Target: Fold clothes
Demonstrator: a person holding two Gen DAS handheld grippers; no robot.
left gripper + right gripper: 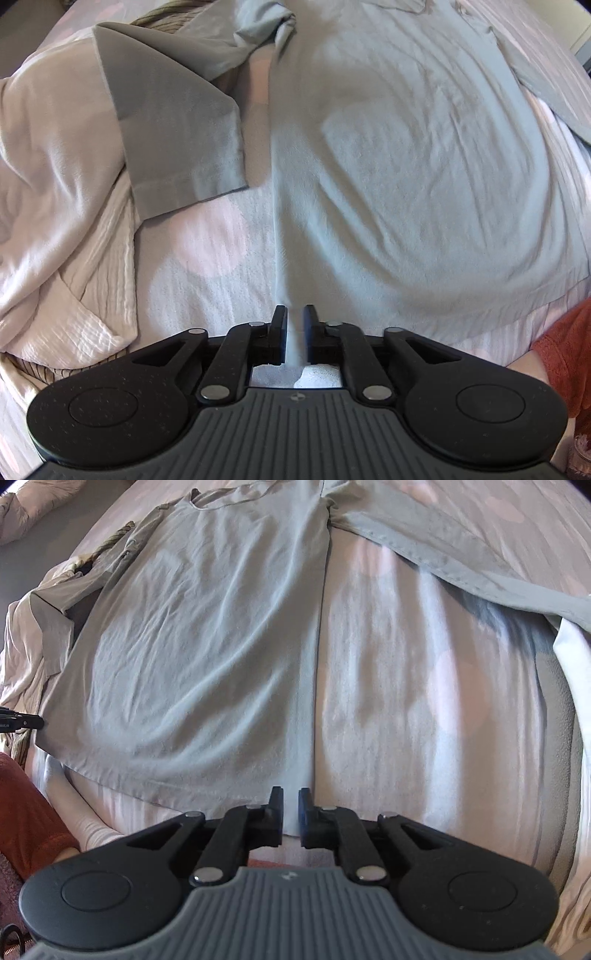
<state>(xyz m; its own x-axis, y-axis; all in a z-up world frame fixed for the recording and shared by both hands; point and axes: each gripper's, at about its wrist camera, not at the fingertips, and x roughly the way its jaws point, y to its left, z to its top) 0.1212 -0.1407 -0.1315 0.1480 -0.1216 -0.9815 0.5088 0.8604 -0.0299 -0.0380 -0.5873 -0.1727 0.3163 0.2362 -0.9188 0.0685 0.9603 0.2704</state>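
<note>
A pale grey-green long-sleeved shirt (pixel 406 155) lies spread flat on the bed, neck away from me. My left gripper (pixel 294 334) is shut on the shirt's bottom left hem corner. The left sleeve (pixel 173 136) lies folded down beside the body. In the right wrist view the same shirt (pixel 207 635) fills the left half. My right gripper (pixel 291 818) is shut on the bottom right hem corner. The right sleeve (pixel 461 557) stretches out to the right. The left gripper's tip (pixel 26 722) shows at the left edge.
The shirt lies on a pale bedsheet (pixel 424 686) with pink spots. A cream crumpled garment (pixel 55 177) lies at the left over a striped cloth. A rust-red sleeve of the person (pixel 565 354) is at the lower right. A grey blanket edge (pixel 554 716) lies at the right.
</note>
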